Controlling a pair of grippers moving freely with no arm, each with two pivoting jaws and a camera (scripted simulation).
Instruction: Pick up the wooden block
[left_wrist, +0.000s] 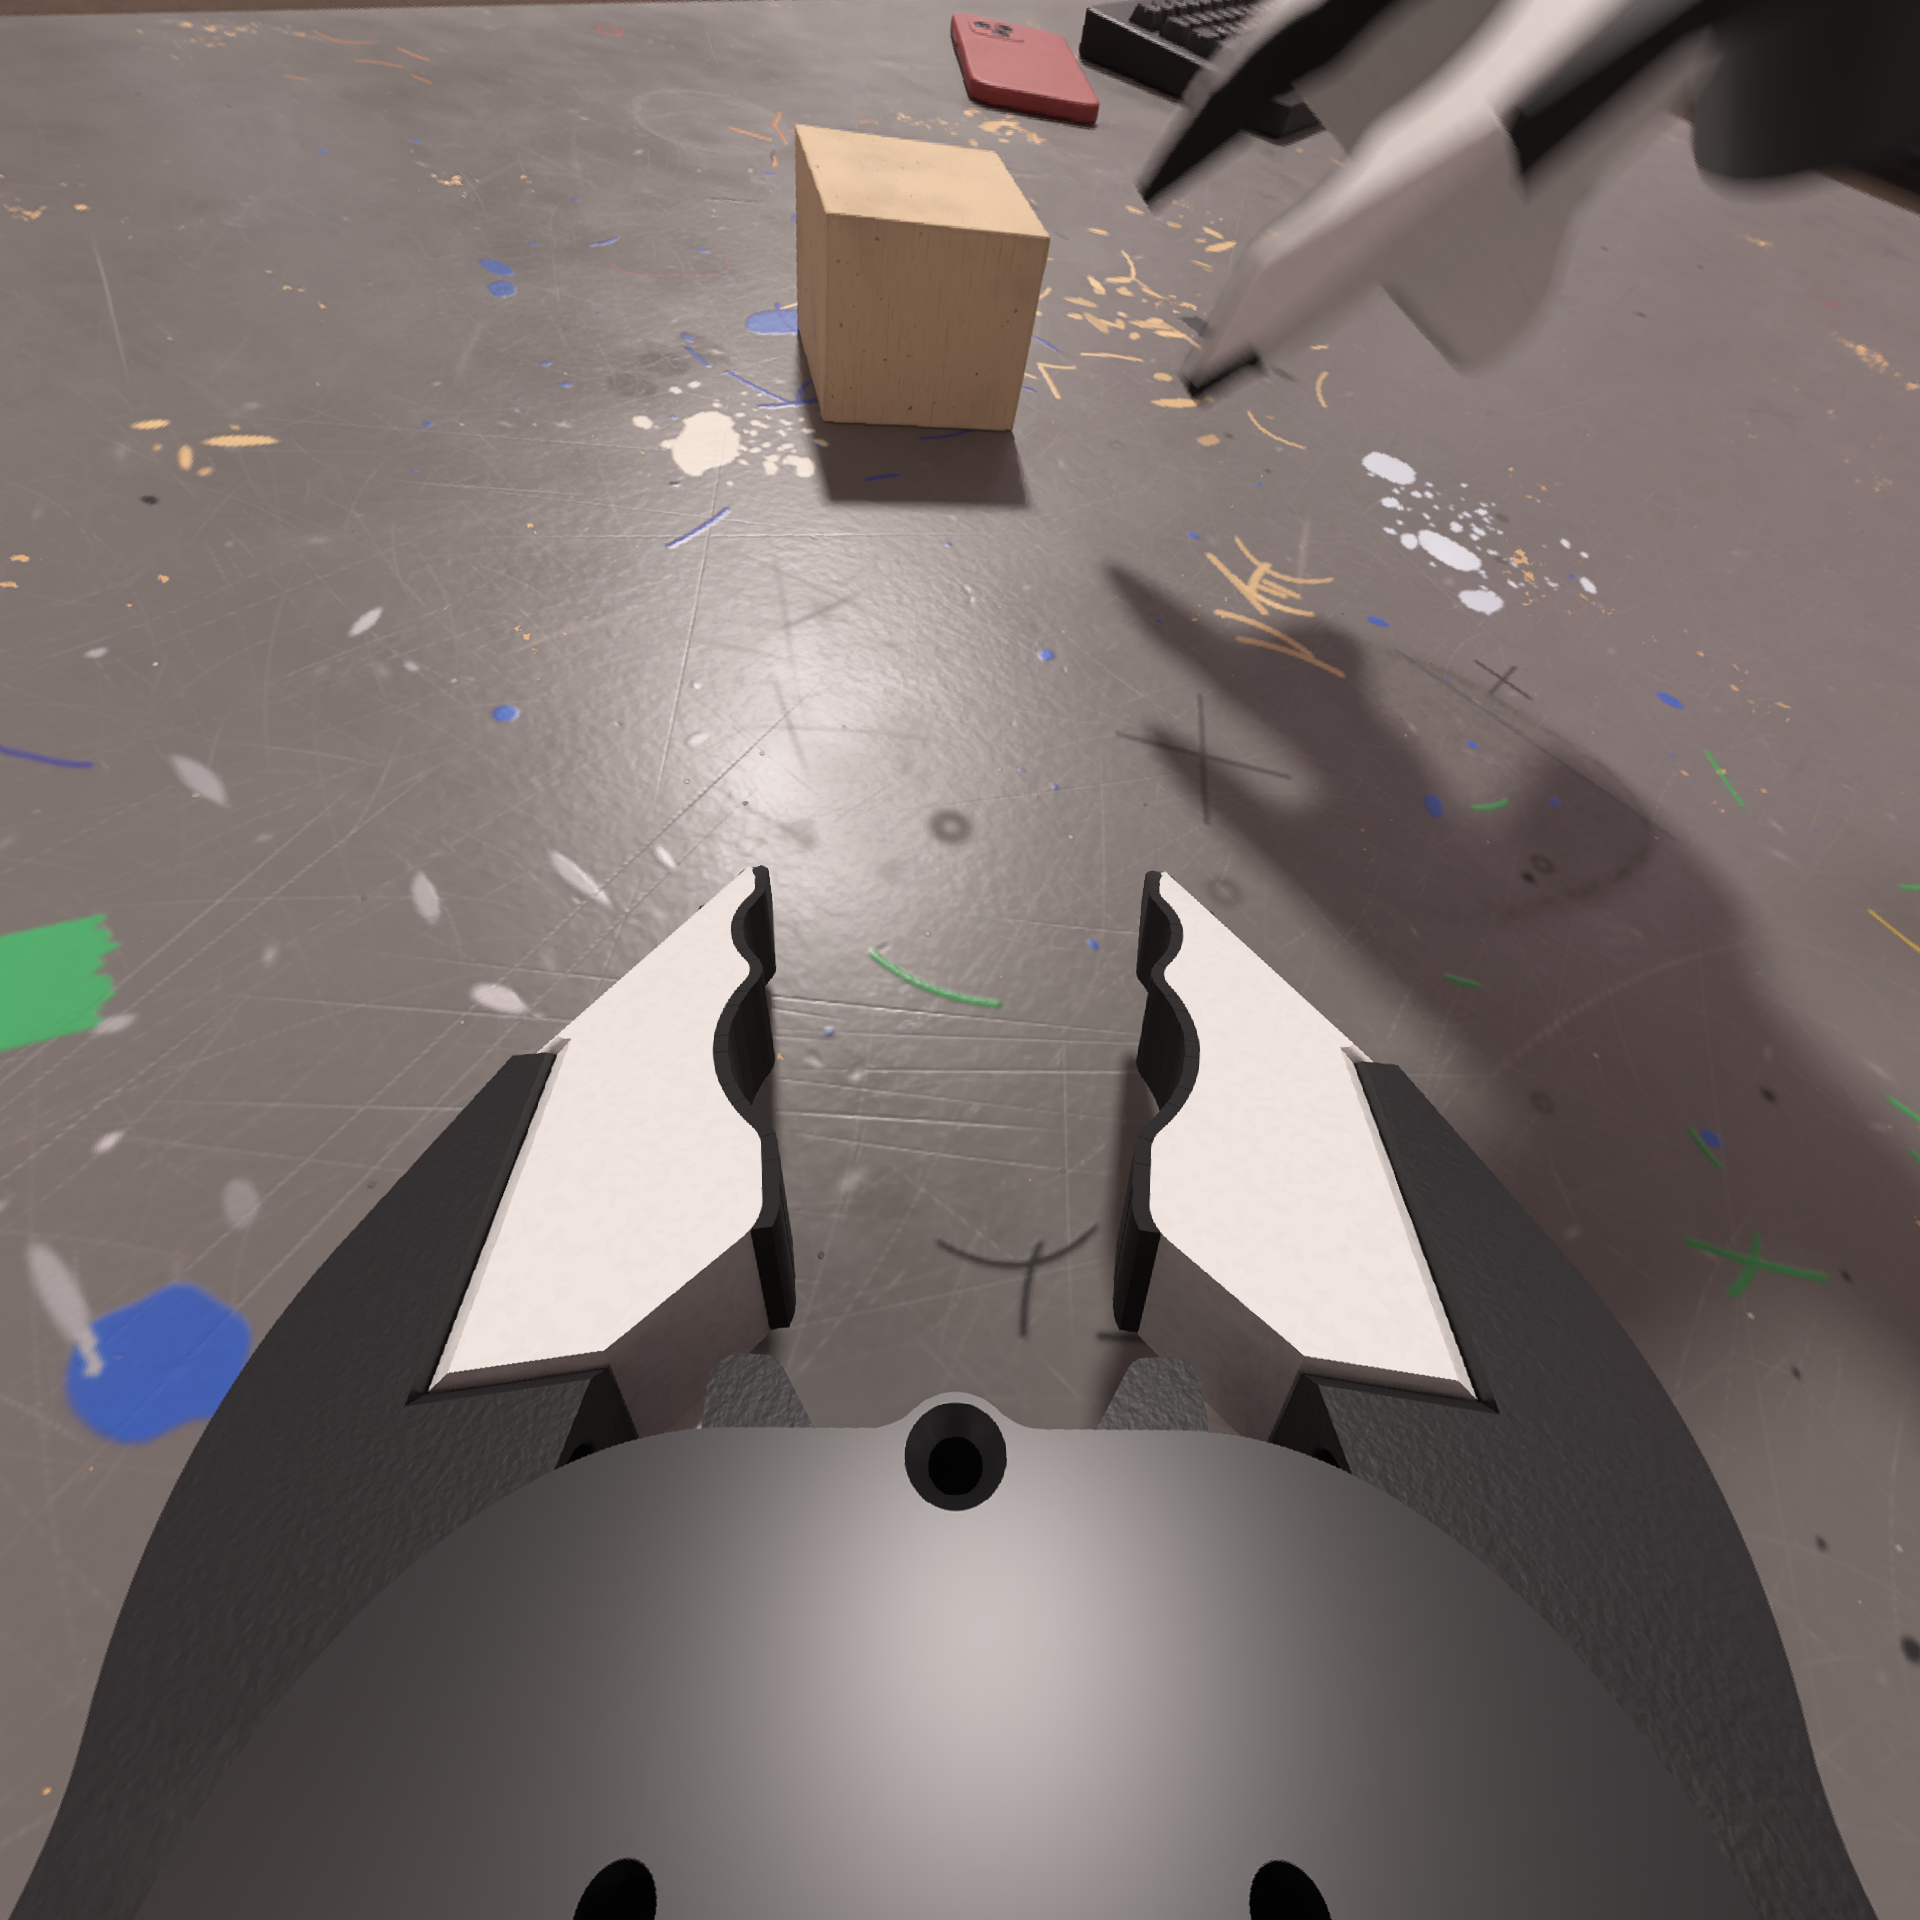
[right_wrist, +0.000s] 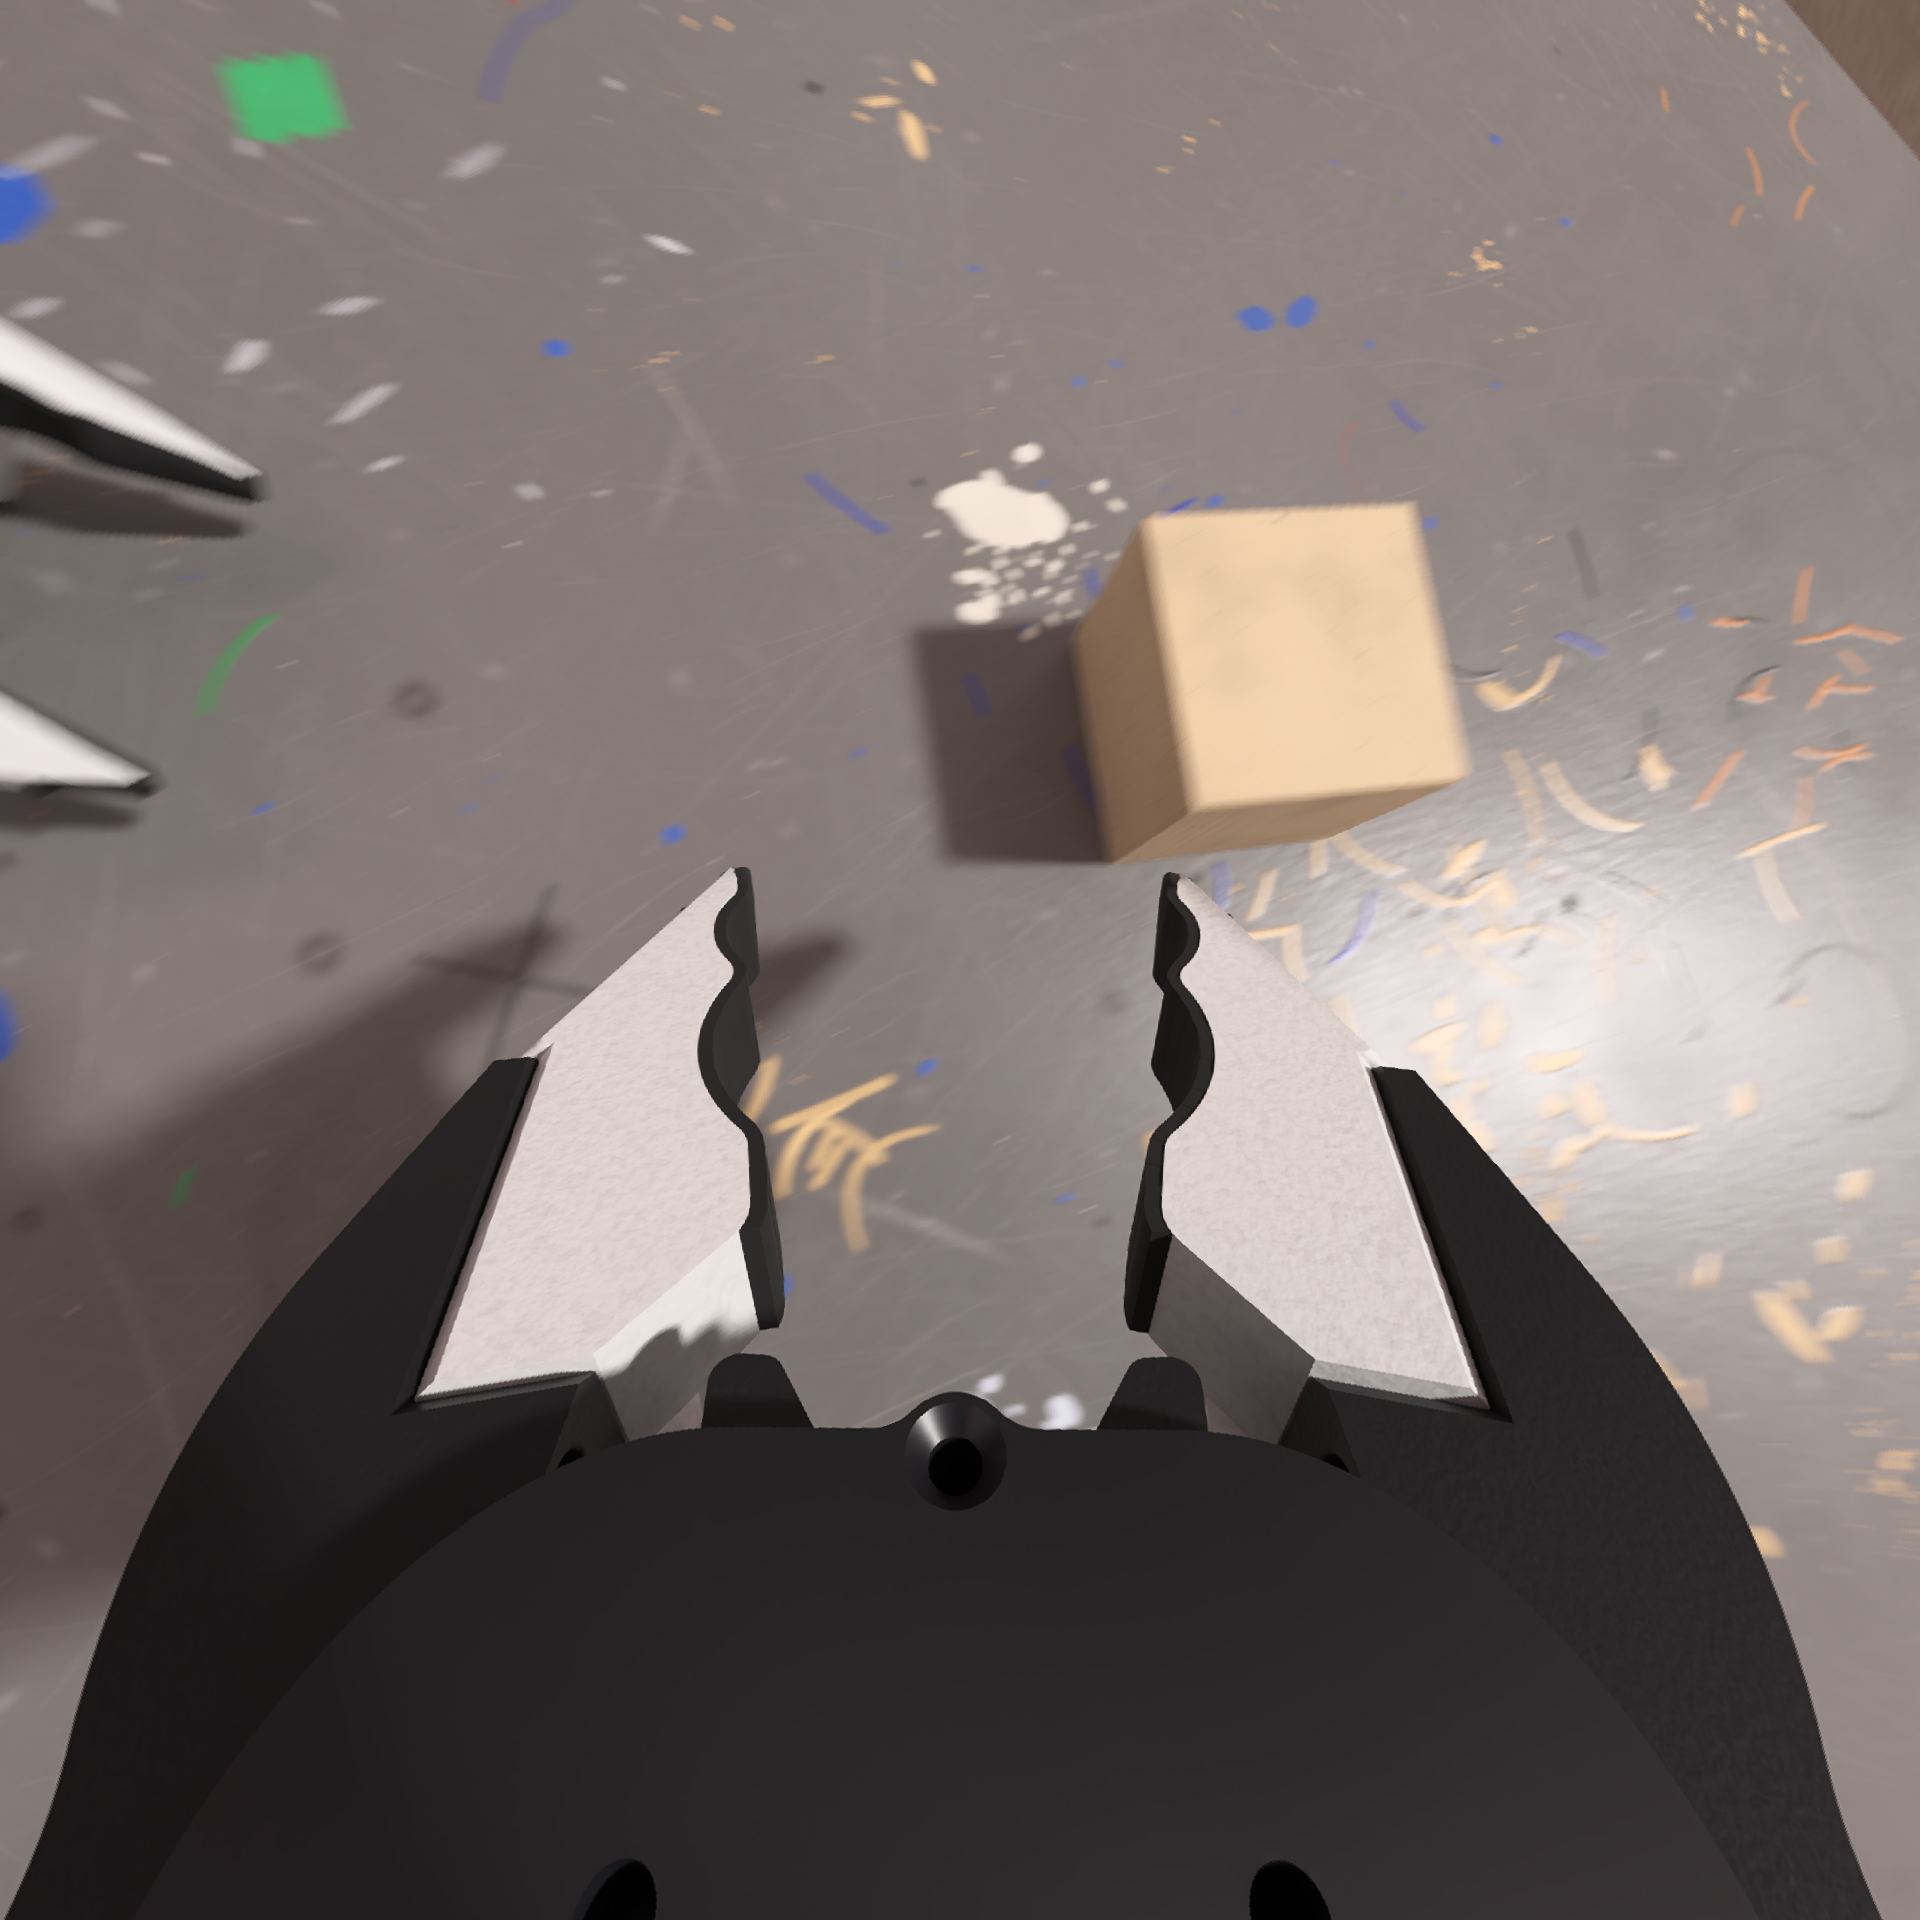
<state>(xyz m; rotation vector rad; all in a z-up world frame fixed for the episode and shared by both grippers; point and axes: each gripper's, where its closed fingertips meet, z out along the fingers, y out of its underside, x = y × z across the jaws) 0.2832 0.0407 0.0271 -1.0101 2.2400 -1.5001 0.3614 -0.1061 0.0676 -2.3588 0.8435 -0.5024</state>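
1. Grey, scratched tabletop (left_wrist: 436, 665) flecked with paint fills both views; a red phone (left_wrist: 1023, 68) and a dark keyboard (left_wrist: 1153, 47) lie at the left wrist view's top edge.
2. The wooden block (left_wrist: 920, 281) stands flat in that view's upper centre, untouched.
3. The left gripper (left_wrist: 956, 883) is spread and well short of it.
4. The right gripper (right_wrist: 956, 883) is spread wide, nothing between; the block (right_wrist: 1268, 675) sits upper right, blurred, seemingly near.
5. Rigid, probably light, with a dry surface: pinch two opposite flat side faces, mid-height.
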